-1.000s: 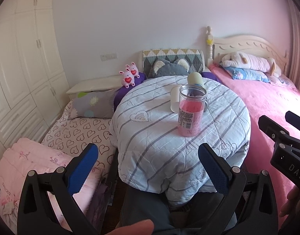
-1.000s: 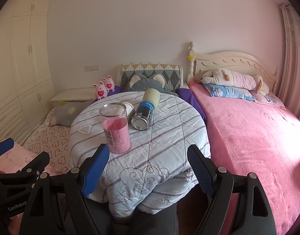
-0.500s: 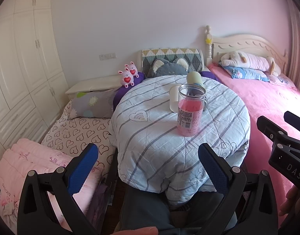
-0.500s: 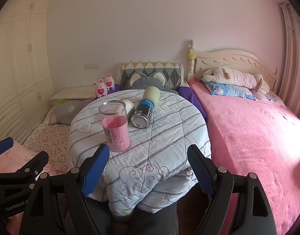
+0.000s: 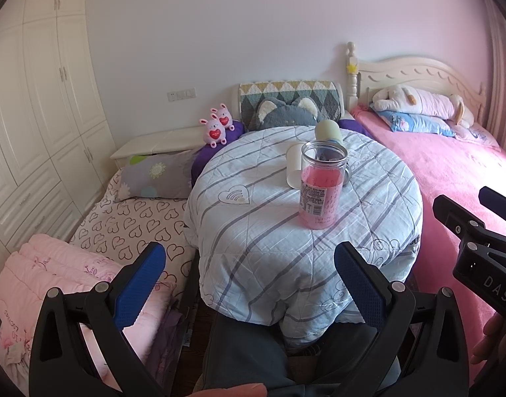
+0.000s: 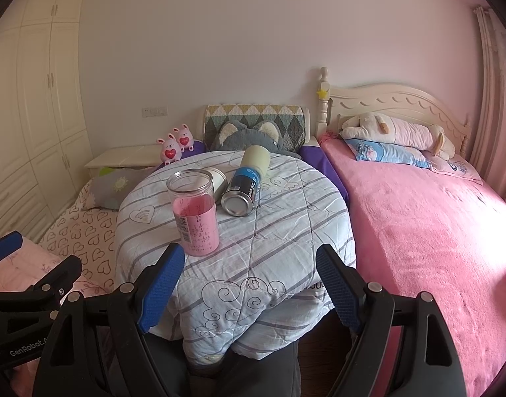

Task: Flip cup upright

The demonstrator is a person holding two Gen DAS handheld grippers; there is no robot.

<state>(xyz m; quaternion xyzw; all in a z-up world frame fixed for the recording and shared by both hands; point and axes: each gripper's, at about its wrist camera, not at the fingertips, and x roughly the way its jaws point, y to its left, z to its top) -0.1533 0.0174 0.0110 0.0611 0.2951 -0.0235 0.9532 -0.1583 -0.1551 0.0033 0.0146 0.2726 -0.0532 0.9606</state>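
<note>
The left gripper [image 5: 249, 274] hangs short of the near edge of the round surface [image 5: 259, 231], its blue-padded fingers [image 5: 139, 284] spread wide with nothing between them and touching nothing. The right gripper [image 6: 249, 281] sits in much the same posture just beside it: fingers [image 6: 160, 289] wide apart, empty, hovering over the draped edge of the striped quilt [image 6: 253, 264] that covers the surface.

The cup [image 6: 244, 183] lies on its side near the far half of the surface, a blue-labelled metal cylinder with a pale green cap pointing away toward the wall and its silver base facing the right wrist camera. It is well apart from both grippers. From the left wrist view only its green end [image 5: 327, 129] shows, the rest being hidden behind the jar.

A clear jar [image 6: 193, 211] stands upright nearer the grippers, open-topped and roughly half full of something pink (liquid or powder, I cannot tell). A white cylinder [image 6: 218, 178] lies behind the jar, just beside the cup. A pink bed [image 6: 418, 225] runs along the right of the surface.
</note>
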